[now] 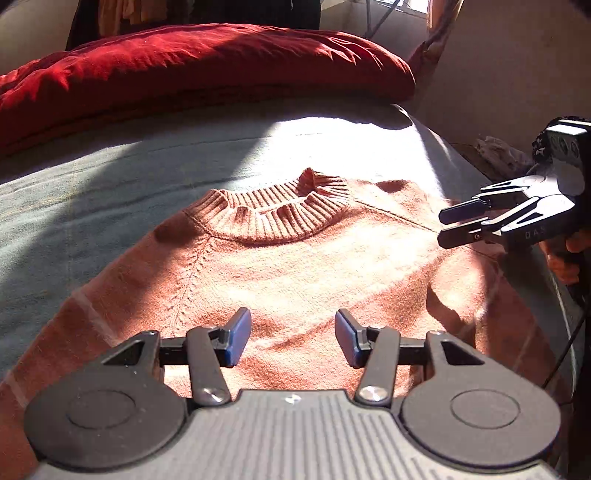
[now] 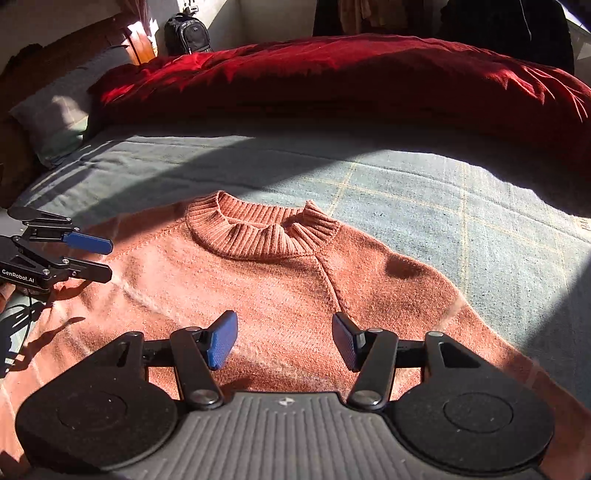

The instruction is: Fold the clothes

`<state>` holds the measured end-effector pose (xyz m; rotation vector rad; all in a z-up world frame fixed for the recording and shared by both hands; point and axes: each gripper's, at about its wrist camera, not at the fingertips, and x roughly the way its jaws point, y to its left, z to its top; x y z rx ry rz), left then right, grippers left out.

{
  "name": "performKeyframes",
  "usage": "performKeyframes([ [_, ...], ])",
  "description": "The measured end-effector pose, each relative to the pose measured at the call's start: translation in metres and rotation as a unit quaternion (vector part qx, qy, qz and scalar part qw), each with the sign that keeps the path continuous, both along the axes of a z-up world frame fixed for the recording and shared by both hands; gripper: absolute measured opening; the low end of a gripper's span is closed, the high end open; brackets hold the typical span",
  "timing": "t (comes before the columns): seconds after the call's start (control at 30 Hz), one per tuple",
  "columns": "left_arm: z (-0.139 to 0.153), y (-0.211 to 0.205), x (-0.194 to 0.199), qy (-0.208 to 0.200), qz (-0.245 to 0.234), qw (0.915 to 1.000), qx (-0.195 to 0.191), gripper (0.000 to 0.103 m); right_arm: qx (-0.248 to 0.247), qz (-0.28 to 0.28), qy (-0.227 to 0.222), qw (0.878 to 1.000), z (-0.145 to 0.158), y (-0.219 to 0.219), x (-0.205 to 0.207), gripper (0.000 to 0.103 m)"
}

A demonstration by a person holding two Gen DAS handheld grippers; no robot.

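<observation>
Both my grippers hang just above the salmon-pink sweater [image 1: 295, 266], the left gripper [image 1: 293, 338] and the right gripper [image 2: 284, 339] each with jaws parted and nothing between the blue pads. That sweater lies flat on the grey-green bedspread [image 2: 424, 192], ribbed collar [image 2: 258, 232] pointing away from me toward a red duvet [image 2: 351, 81] heaped along the far side. Beyond it a dark bag [image 2: 187, 33], perhaps a backpack, stands by the wall.

Black left tongs [image 1: 291, 338] with blue pads, right tongs [image 2: 284, 341] alike, "GenRobot.AI" lettering
</observation>
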<state>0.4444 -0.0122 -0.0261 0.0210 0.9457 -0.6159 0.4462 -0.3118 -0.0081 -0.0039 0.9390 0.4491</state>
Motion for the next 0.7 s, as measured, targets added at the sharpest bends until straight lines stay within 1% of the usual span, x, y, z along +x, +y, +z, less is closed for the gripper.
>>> performKeyframes([
  [0.03, -0.008, -0.008, -0.003, 0.011, 0.000, 0.9999, 0.007, 0.052, 0.004, 0.002, 0.013, 1.000, -0.005, 0.007, -0.004, 0.061],
  [0.1, -0.027, -0.021, -0.004, 0.007, 0.017, 0.9986, 0.050, 0.053, -0.009, -0.003, 0.021, 1.000, -0.023, 0.022, -0.003, 0.061],
  [0.17, -0.037, -0.022, 0.001, -0.012, 0.028, 0.9985, 0.046, 0.057, -0.045, -0.011, 0.021, 0.999, -0.044, 0.034, 0.005, 0.063],
  [0.2, -0.042, -0.022, 0.004, -0.022, 0.034, 0.9983, 0.042, 0.059, -0.052, -0.014, 0.012, 0.998, -0.051, 0.037, 0.006, 0.066],
  [0.27, -0.040, -0.022, 0.015, -0.033, 0.057, 0.9971, 0.038, 0.059, -0.054, -0.021, -0.020, 0.998, -0.056, 0.041, 0.014, 0.078],
  [0.33, -0.041, -0.018, 0.034, -0.024, 0.085, 0.9958, 0.025, 0.058, -0.054, -0.027, -0.030, 0.998, -0.057, 0.043, 0.026, 0.082],
  [0.4, -0.045, -0.017, 0.048, -0.025, 0.107, 0.9937, 0.024, 0.058, -0.045, -0.036, -0.029, 0.998, -0.060, 0.042, 0.040, 0.085],
  [0.47, -0.048, -0.016, 0.059, -0.023, 0.122, 0.9919, 0.026, 0.058, -0.033, -0.050, -0.017, 0.998, -0.057, 0.040, 0.048, 0.087],
  [0.57, -0.037, -0.011, 0.055, -0.011, 0.130, 0.9914, 0.017, 0.058, -0.017, -0.064, 0.000, 0.998, -0.043, 0.038, 0.048, 0.087],
  [0.63, -0.026, -0.007, 0.039, -0.015, 0.112, 0.9934, 0.022, 0.060, 0.003, -0.058, -0.008, 0.998, -0.027, 0.032, 0.033, 0.088],
  [0.7, -0.024, -0.004, 0.027, -0.008, 0.088, 0.9959, 0.016, 0.066, 0.028, -0.053, -0.006, 0.998, -0.016, 0.025, 0.021, 0.092],
])
